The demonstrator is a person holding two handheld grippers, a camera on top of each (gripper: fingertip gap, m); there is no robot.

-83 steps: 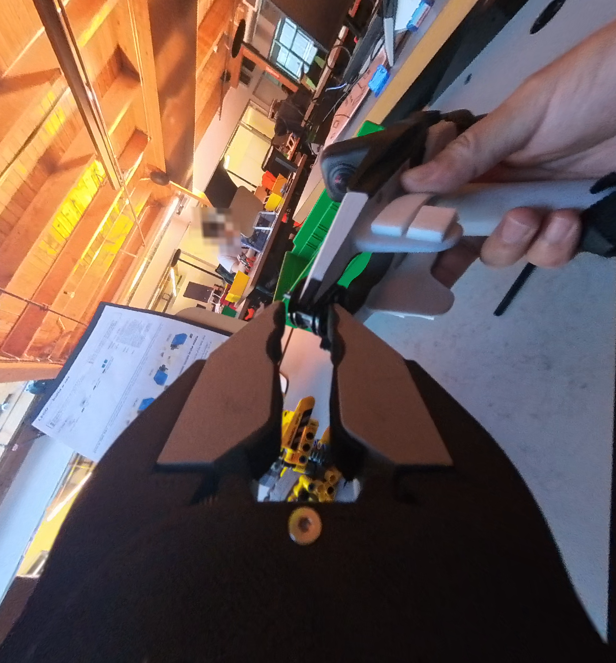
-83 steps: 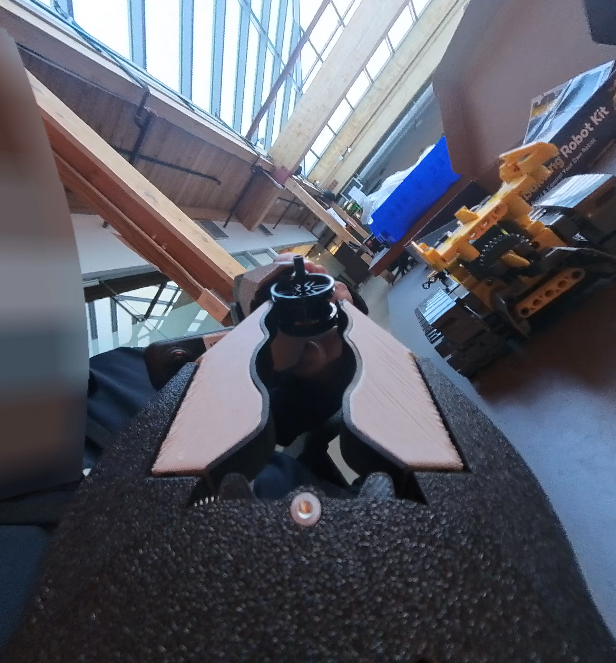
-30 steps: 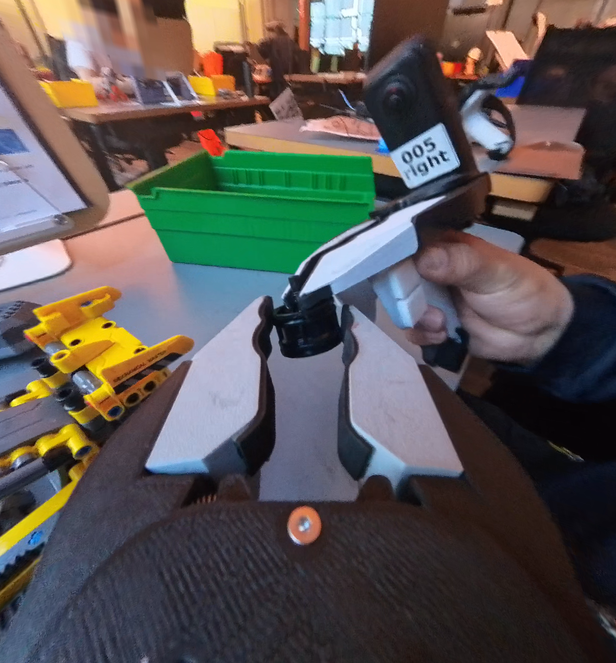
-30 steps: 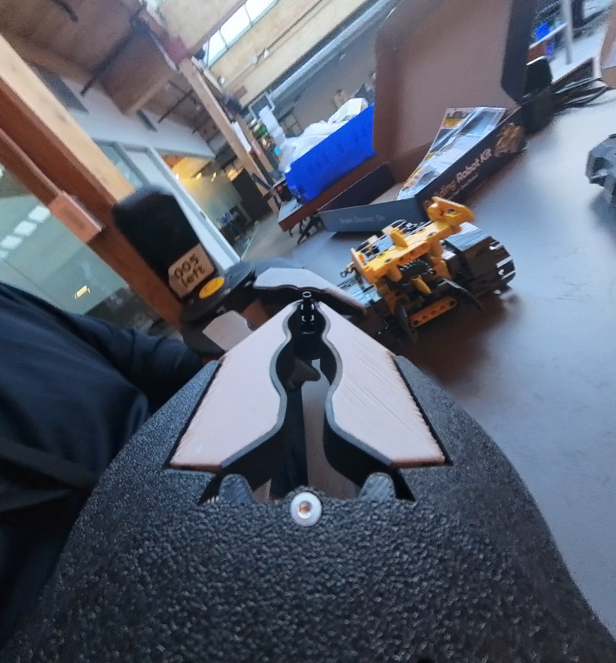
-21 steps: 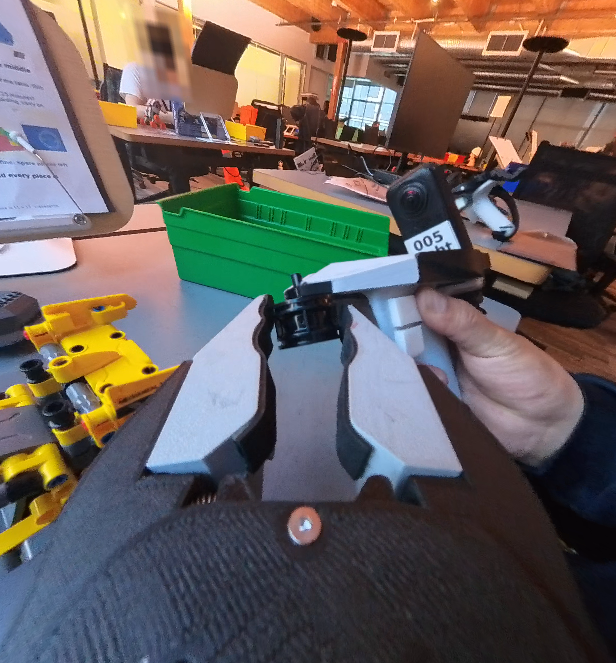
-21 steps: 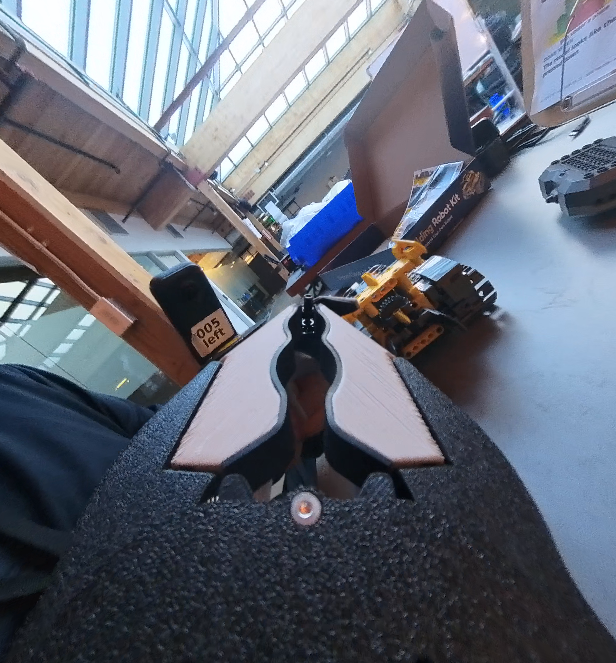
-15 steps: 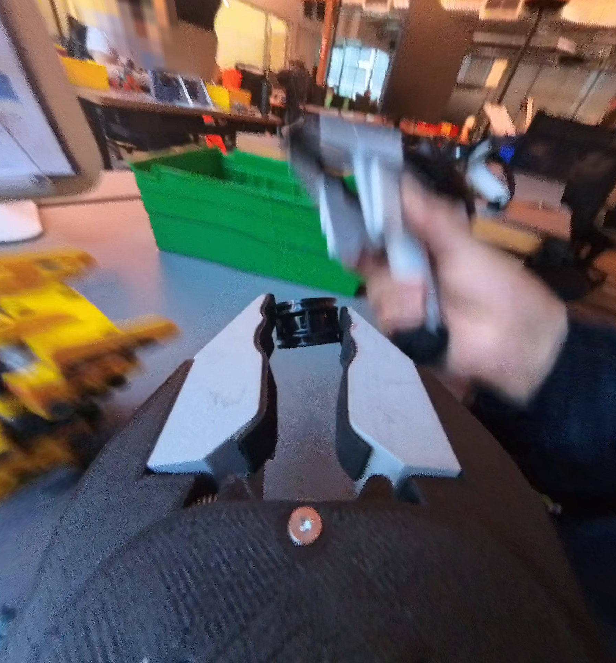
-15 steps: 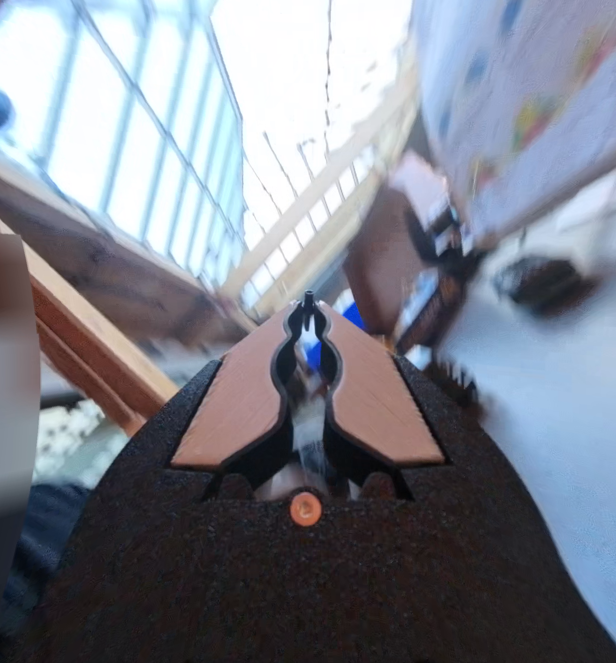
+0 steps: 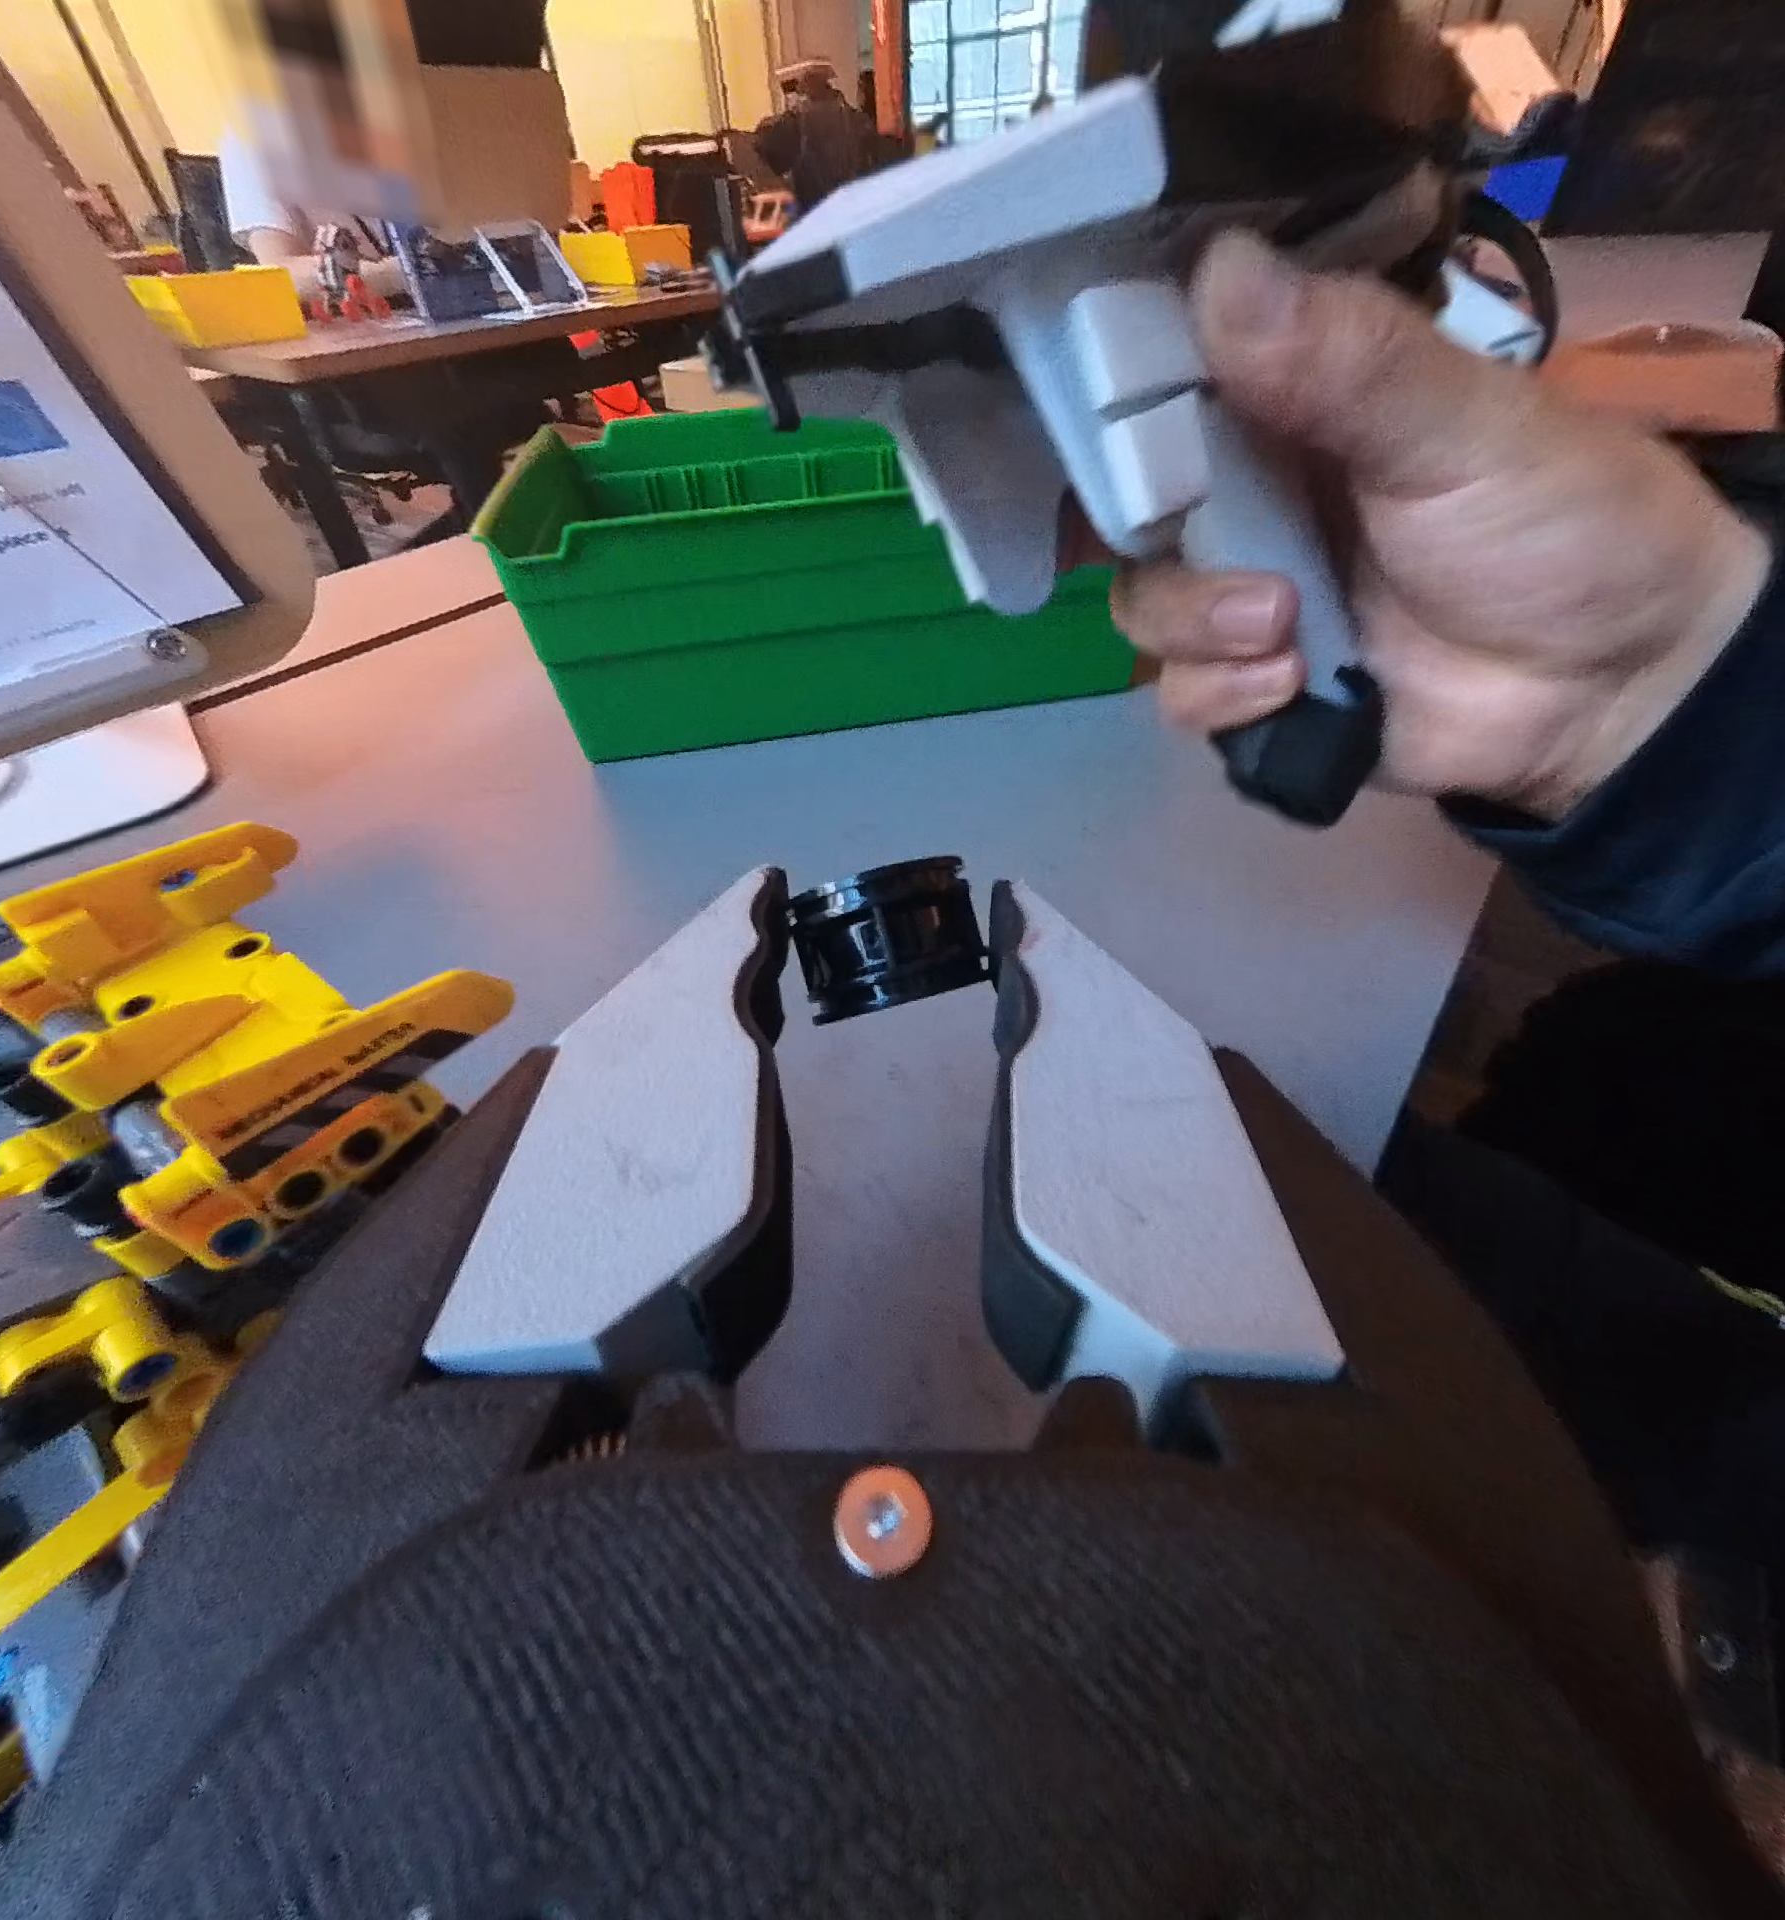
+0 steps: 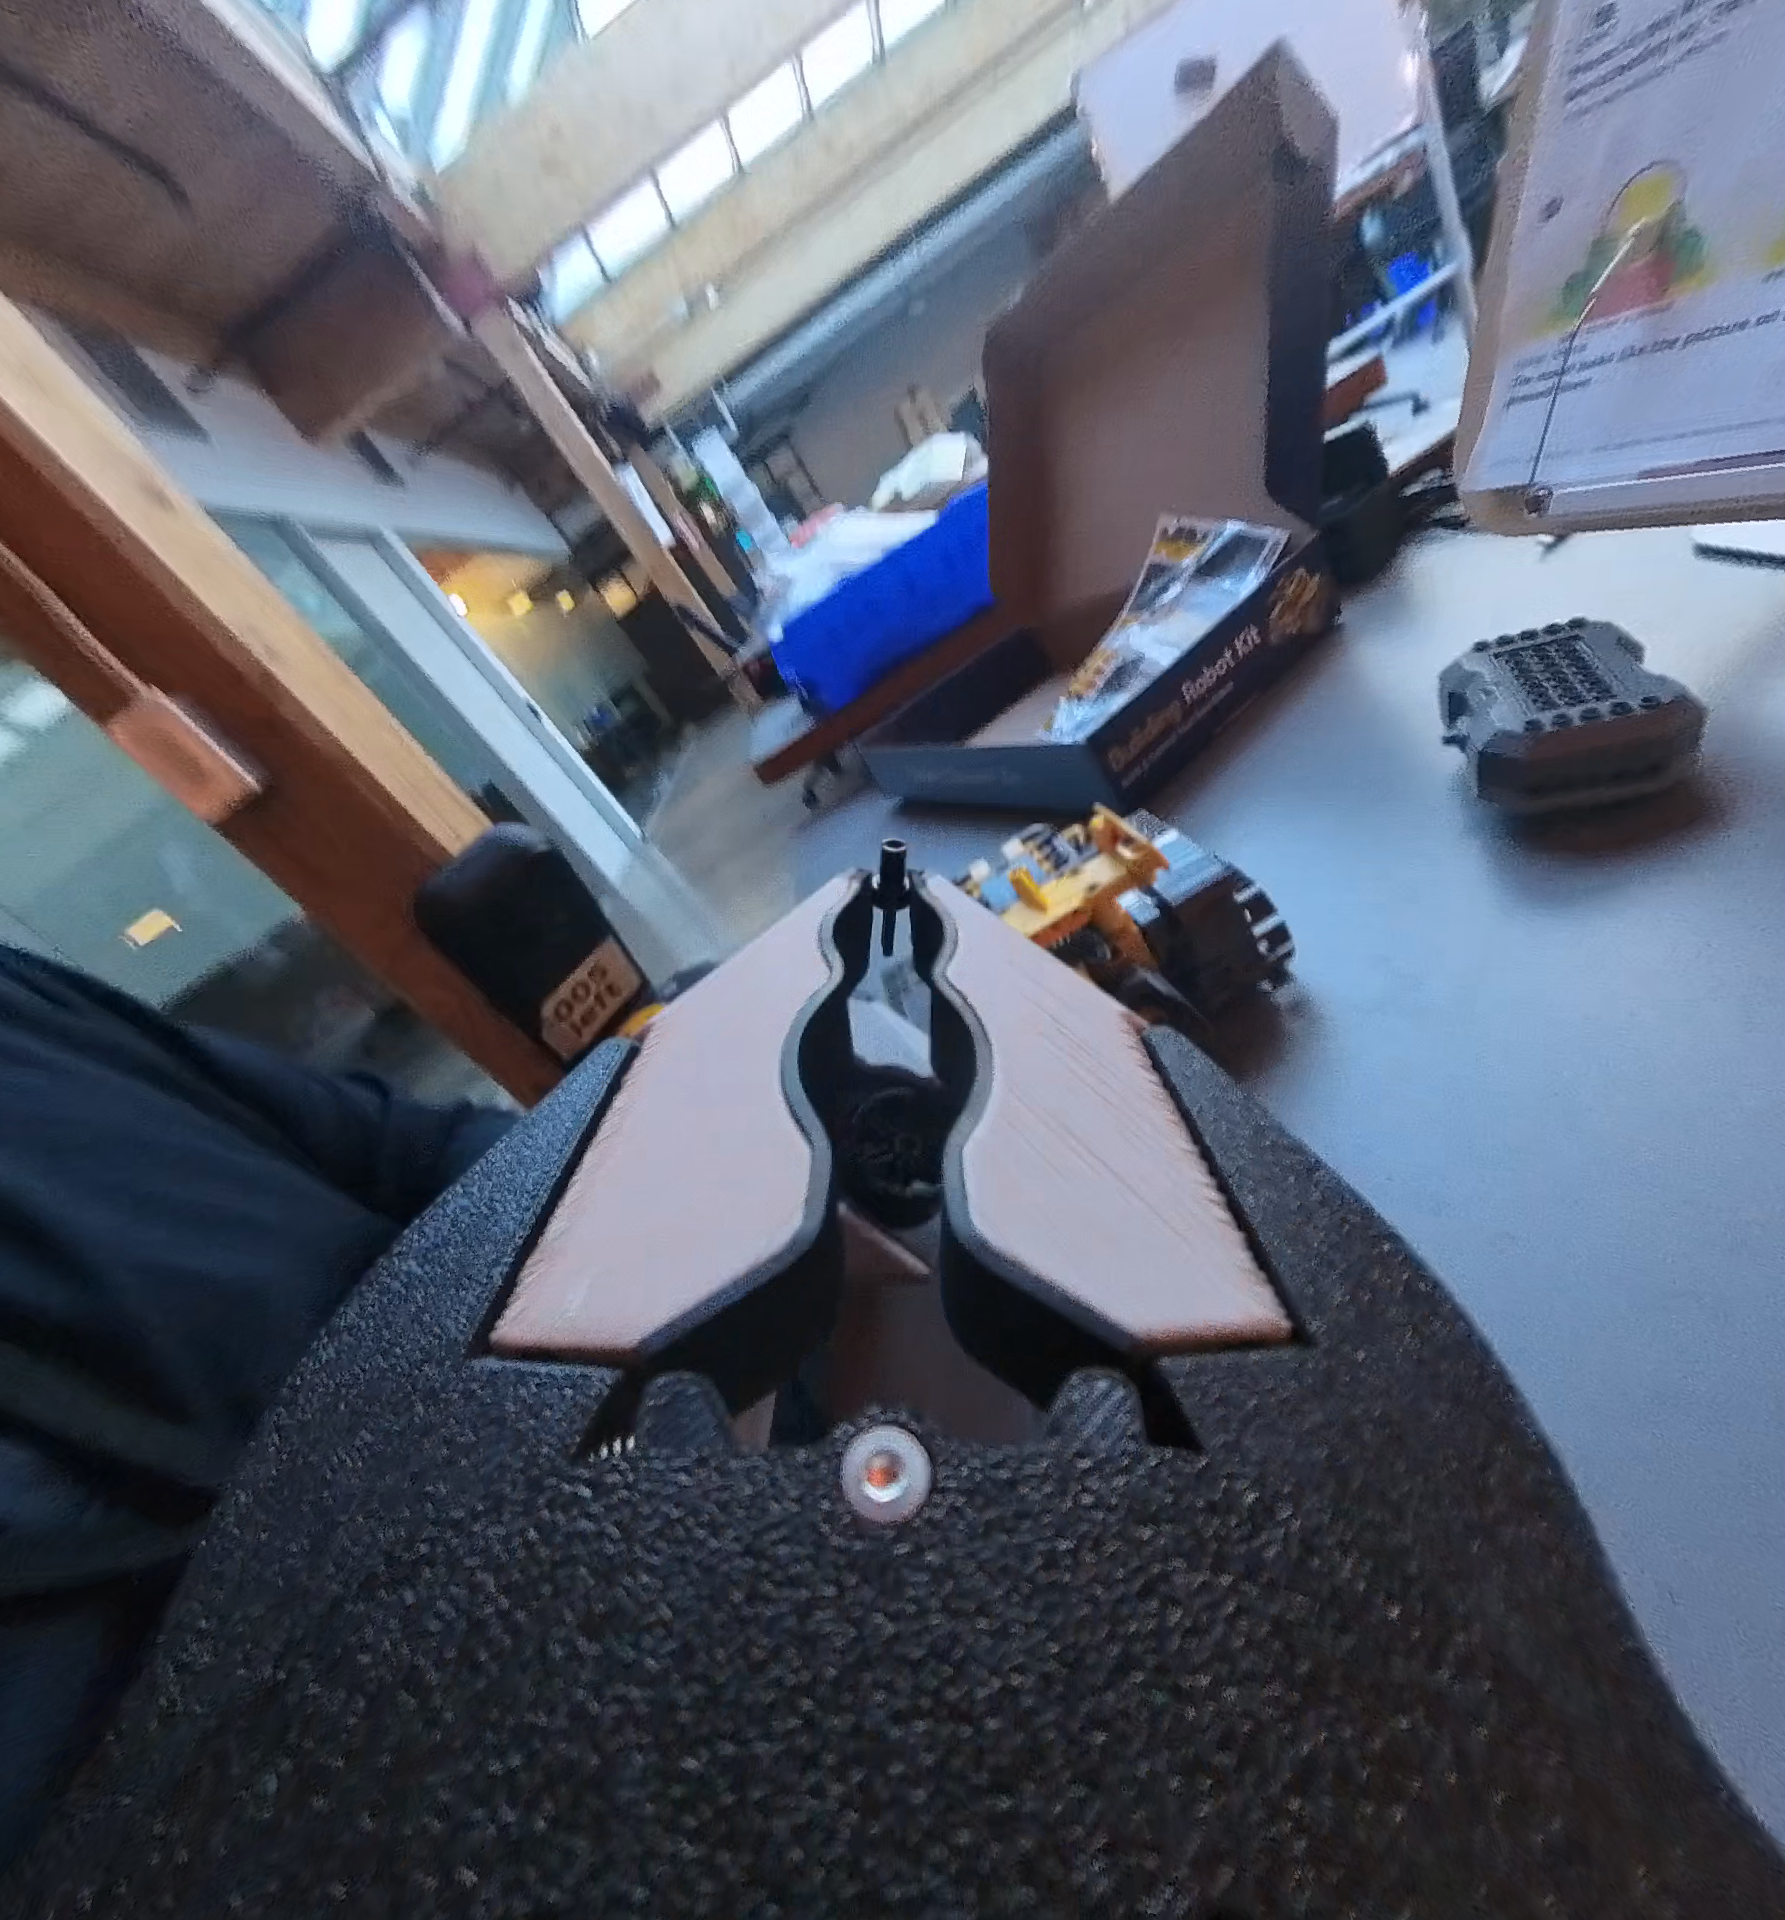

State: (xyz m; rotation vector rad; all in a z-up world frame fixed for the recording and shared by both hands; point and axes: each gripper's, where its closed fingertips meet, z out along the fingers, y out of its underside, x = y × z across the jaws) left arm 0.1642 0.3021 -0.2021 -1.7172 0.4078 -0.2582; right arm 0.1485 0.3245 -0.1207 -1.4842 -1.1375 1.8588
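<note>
Gripping black wheel hub (image 9: pixel 883 940) in left gripper (image 9: pixel 880 925) | right gripper (image 10: pixel 890 899) pinching thin black pin (image 10: pixel 889 878)

Grey table (image 9: pixel 1127 831) w/ green bin (image 9: pixel 784 613), yellow brick model (image 9: pixel 192 1091), kit box (image 10: pixel 1158 707).

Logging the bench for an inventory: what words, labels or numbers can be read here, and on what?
I do not quote writing; these bear it:
White sticker on black camera: short print.
Dark box: pale lettering along its side.
Standing sheet: printed lines, blurred.
Yellow model, one beam: tiny dark lettering.
</note>
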